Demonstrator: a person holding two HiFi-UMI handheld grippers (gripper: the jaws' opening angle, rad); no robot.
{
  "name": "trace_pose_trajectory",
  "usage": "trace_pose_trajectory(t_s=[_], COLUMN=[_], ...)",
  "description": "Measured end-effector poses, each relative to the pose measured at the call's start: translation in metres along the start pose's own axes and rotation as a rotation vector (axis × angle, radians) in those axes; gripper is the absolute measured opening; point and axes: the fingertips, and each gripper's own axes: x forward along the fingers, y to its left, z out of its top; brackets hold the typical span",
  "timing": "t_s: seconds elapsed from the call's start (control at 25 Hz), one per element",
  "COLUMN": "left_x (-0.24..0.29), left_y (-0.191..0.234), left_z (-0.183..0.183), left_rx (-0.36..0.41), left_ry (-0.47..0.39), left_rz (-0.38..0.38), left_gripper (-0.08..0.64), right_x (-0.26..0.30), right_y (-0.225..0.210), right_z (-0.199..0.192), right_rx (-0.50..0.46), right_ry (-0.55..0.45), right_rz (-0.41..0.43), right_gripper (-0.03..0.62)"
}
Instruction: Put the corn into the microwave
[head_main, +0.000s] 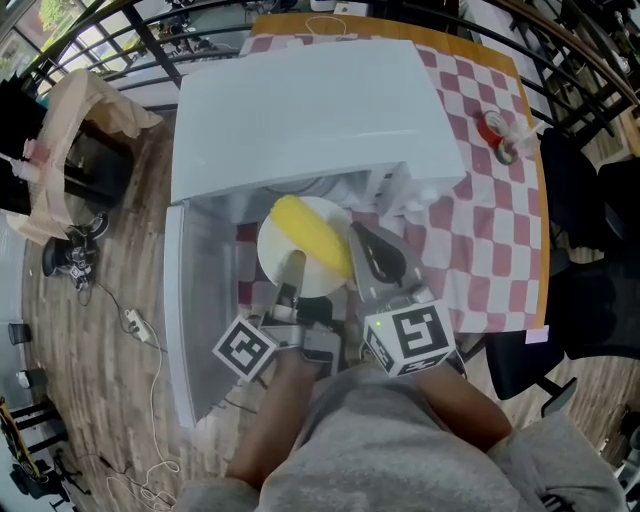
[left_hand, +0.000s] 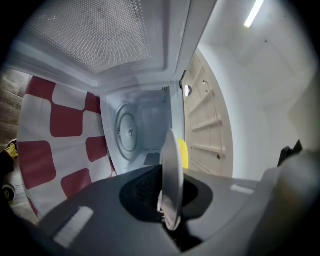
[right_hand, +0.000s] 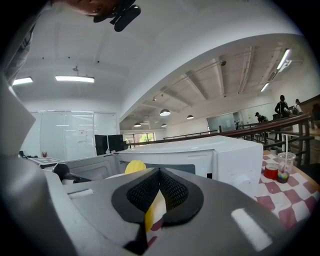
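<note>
A yellow corn cob (head_main: 312, 236) lies on a white plate (head_main: 276, 252), held level just in front of the open white microwave (head_main: 310, 110). My left gripper (head_main: 293, 263) is shut on the plate's near rim, and my right gripper (head_main: 358, 238) is shut on its right rim. In the left gripper view the plate (left_hand: 171, 165) stands edge-on between the jaws of that gripper (left_hand: 170, 192), with the corn (left_hand: 184, 154) behind it and the microwave cavity (left_hand: 142, 125) ahead. The right gripper view shows that gripper (right_hand: 159, 200) shut on the plate's edge (right_hand: 157, 206), with the corn (right_hand: 134, 166) beyond.
The microwave door (head_main: 200, 310) hangs open to the left. The microwave sits on a red-and-white checked tablecloth (head_main: 480, 230), with tape rolls (head_main: 497, 132) at the far right. A clear cup (right_hand: 285, 167) stands on the cloth. A bag (head_main: 70, 120) and cables lie on the floor to the left.
</note>
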Motion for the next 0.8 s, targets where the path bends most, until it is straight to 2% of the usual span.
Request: trace_pose_trajectory(t_s=[0.32,0.8], left_x=[0.017,0.036], left_y=[0.007,0.011], left_z=[0.013,0.007], left_rx=[-0.005,-0.036], left_ry=[0.038,0.138], left_rz=[0.004,-0.020], left_gripper=[0.015,0.015], right_x=[0.017,0.029], right_y=[-0.004,-0.006], right_z=[0.000,-0.005], right_rx=[-0.007,-0.024], right_ry=[0.016,0.029], right_rz=[-0.045,-0.104], right_gripper=[-0.002,-0.002])
